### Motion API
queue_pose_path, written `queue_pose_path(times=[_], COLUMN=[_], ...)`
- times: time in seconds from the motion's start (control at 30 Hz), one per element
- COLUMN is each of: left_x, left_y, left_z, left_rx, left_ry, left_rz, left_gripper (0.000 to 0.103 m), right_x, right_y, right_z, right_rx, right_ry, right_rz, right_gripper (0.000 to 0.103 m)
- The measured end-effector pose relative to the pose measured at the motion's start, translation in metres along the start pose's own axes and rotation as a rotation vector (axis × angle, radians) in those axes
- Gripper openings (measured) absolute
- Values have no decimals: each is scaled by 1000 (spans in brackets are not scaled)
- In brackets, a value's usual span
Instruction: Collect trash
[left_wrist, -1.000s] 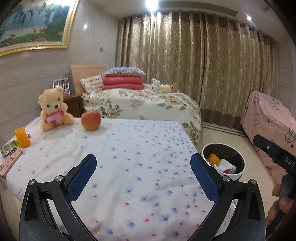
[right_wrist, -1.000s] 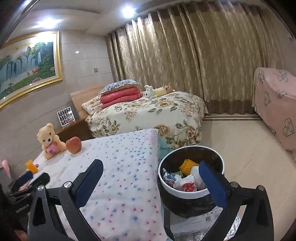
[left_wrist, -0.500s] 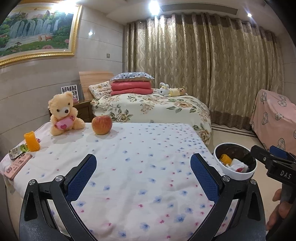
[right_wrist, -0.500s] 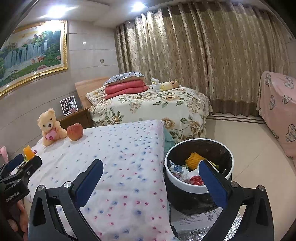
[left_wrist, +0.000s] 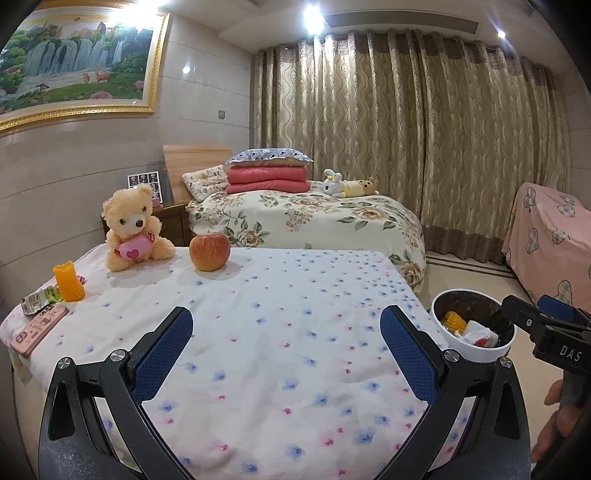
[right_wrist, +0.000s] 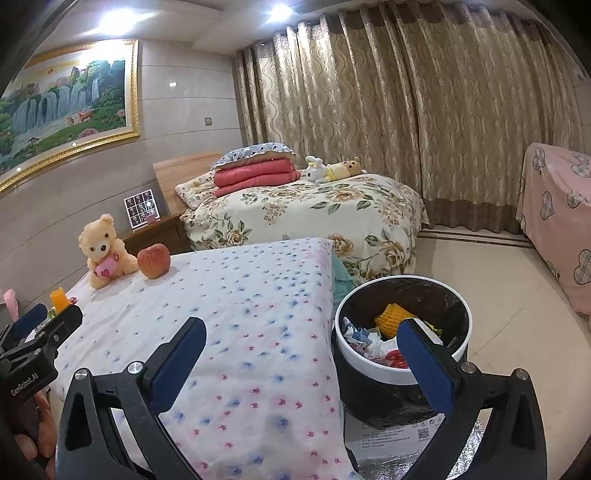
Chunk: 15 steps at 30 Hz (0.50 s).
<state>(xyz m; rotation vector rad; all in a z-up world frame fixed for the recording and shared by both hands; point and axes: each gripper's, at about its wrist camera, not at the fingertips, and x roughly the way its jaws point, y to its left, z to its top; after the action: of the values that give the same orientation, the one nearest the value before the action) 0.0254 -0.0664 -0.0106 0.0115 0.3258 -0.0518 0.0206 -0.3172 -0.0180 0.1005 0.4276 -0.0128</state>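
A white-rimmed bin (right_wrist: 402, 332) lined with a black bag stands on the floor right of the flower-print bed (left_wrist: 277, 325) and holds a corn cob, wrappers and paper. The same bin (left_wrist: 472, 328) shows in the left wrist view. On the bed's left edge lie a green-and-silver snack wrapper (left_wrist: 40, 299), an orange foam net sleeve (left_wrist: 68, 281) and a pink flat pack (left_wrist: 38, 329). My left gripper (left_wrist: 286, 336) hangs open over the bed, with nothing between its fingers. My right gripper (right_wrist: 301, 343) is open too, straddling the bed's corner and the bin.
A teddy bear (left_wrist: 133, 229) and a red apple (left_wrist: 209, 252) sit at the bed's far end. Behind stand a second bed (left_wrist: 306, 218) with folded quilts, a nightstand (right_wrist: 155, 232), curtains, and pink-covered furniture (right_wrist: 557, 221) on the right. Tiled floor lies around the bin.
Both cameras have tilted up and pulled back a little: the bin sits lower and farther right in the left view. Both grippers stay open and empty.
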Motion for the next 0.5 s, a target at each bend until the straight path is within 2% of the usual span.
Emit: queue_pose_path(times=[0.5], left_x=[-2], left_y=[-3], left_z=[0], left_rx=[9], left_ry=[-5], left_rz=[-15], left_gripper=[103], right_x=[-1], right_y=[2], right_z=[0], right_rx=[-2], right_ry=[-4], right_rz=[2], right_gripper=[103])
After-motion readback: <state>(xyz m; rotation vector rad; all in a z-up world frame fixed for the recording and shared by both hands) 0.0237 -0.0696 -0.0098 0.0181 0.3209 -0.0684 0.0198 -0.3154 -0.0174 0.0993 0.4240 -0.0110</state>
